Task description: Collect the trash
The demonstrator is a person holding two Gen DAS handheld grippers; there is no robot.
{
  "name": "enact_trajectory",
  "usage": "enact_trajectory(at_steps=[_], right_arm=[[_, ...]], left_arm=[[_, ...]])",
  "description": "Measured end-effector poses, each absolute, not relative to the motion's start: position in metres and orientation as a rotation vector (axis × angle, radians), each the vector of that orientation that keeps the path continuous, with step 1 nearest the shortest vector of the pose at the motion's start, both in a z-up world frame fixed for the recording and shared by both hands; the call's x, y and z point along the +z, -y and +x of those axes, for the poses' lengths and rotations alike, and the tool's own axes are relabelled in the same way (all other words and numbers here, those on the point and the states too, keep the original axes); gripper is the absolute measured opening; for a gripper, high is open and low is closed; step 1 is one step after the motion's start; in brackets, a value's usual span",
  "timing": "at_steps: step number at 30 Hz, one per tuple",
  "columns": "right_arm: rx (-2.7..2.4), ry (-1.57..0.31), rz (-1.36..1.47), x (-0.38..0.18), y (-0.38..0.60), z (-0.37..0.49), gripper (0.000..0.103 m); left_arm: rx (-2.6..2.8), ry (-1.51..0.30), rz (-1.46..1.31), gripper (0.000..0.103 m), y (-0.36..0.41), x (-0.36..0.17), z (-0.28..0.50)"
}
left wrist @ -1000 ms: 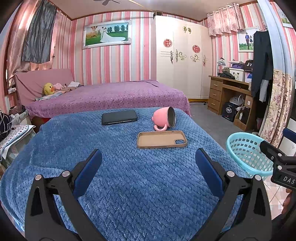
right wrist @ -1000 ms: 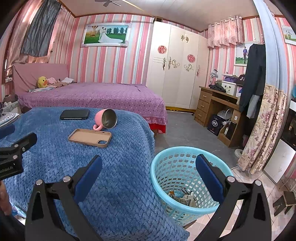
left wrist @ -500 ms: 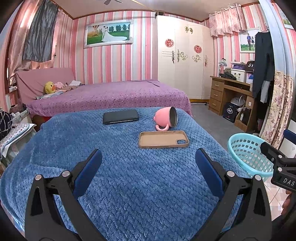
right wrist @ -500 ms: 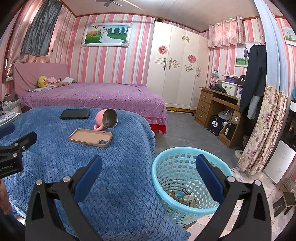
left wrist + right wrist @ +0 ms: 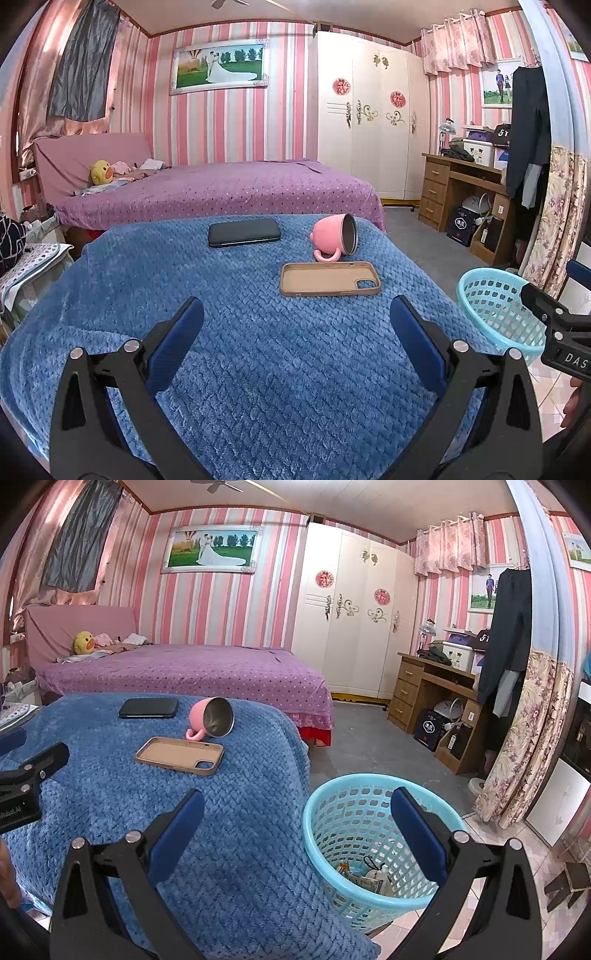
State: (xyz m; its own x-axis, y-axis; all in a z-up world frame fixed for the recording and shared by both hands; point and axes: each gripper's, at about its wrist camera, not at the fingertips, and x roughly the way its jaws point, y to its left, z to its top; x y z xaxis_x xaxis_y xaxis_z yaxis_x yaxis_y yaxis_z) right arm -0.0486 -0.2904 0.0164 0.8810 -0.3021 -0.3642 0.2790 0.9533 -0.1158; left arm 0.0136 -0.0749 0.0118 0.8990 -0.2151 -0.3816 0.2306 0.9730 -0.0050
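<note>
A light blue plastic basket (image 5: 373, 834) stands on the floor at the right edge of the blue blanket (image 5: 229, 849); several pieces of trash (image 5: 369, 877) lie in its bottom. It also shows at the right in the left wrist view (image 5: 495, 306). My left gripper (image 5: 295, 328) is open and empty above the blanket (image 5: 258, 369). My right gripper (image 5: 297, 819) is open and empty, one finger over the blanket edge and one over the basket.
On the blanket lie a black phone (image 5: 243, 232), a tipped pink mug (image 5: 336, 238) and a tan phone case (image 5: 328, 278). A purple bed (image 5: 221, 188) stands behind, a wooden desk (image 5: 432, 690) and hanging clothes at the right.
Both views have shifted very slightly; the objects on the blanket have not moved. Both grippers stay open and empty.
</note>
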Motion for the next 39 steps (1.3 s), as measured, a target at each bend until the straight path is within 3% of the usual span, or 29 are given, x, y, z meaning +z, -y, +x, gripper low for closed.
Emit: enact_trajectory(at_steps=[39], right_arm=[[-0.298, -0.389, -0.065, 0.0111, 0.2888, -0.0456, 0.099]], left_arm=[[-0.225, -0.387, 0.042, 0.097, 0.0760, 0.0110, 0.0139]])
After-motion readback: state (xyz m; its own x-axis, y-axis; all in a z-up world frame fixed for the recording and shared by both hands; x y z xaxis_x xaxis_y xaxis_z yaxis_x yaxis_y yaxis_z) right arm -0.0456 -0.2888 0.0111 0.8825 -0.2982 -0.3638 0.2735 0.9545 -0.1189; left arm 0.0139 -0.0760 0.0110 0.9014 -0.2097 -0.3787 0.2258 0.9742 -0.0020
